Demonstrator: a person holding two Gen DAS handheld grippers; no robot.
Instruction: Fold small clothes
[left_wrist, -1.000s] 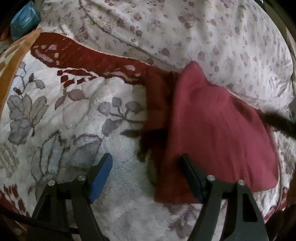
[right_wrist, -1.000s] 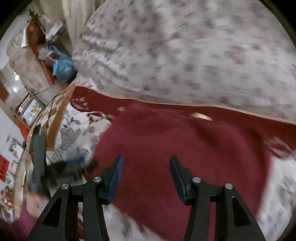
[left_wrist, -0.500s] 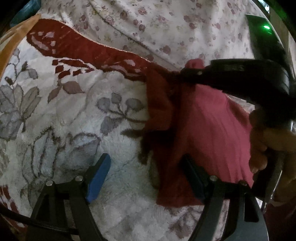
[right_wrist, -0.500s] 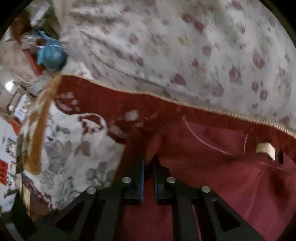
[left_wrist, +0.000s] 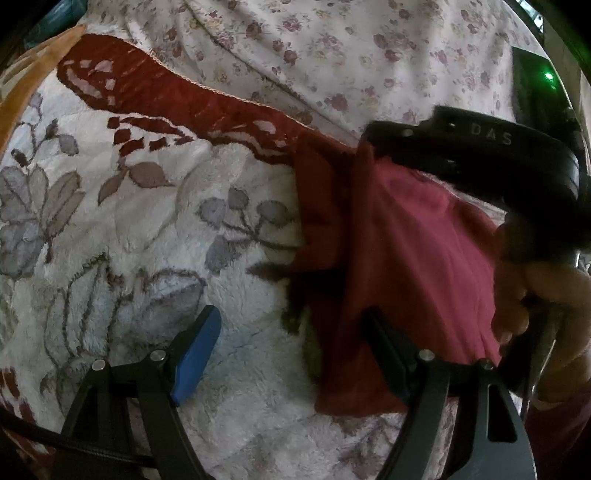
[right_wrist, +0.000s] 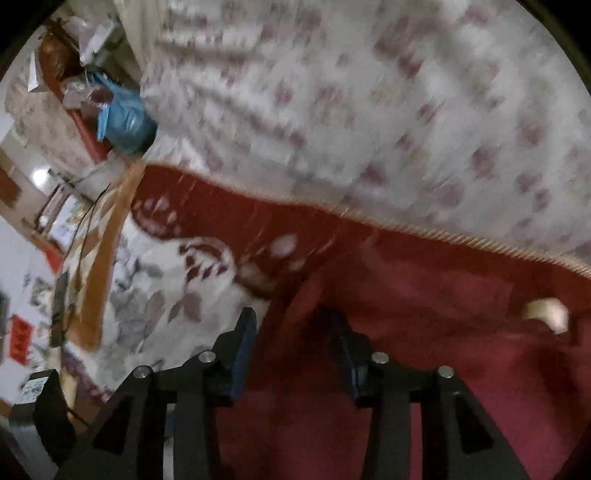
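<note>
A big soft blanket with grey leaves and a dark red border covers the bed. Behind it, along the far edge, lies a white quilt with little flowers. At the far left corner of the blanket, in the right wrist view, there is a blue bag.

The small red garment lies on the right part of the blanket, with its top touching the red border. It looks folded over once, with a darker flap along its left side. A pale tag shows near its top right.

The right gripper is low over the top left corner of the garment. Its jaws are spread, with red cloth between them, not pinched. That view is blurry. The left gripper is near the bottom edge of the garment. Its jaws are spread wide too. One finger is over the blanket and the other is over the red cloth.

What could go wrong? If the right jaws close too deep, they may grab the fluffy blanket with the cloth. Then the blanket would lift too. If they catch only one layer, the fold could fall open.
</note>
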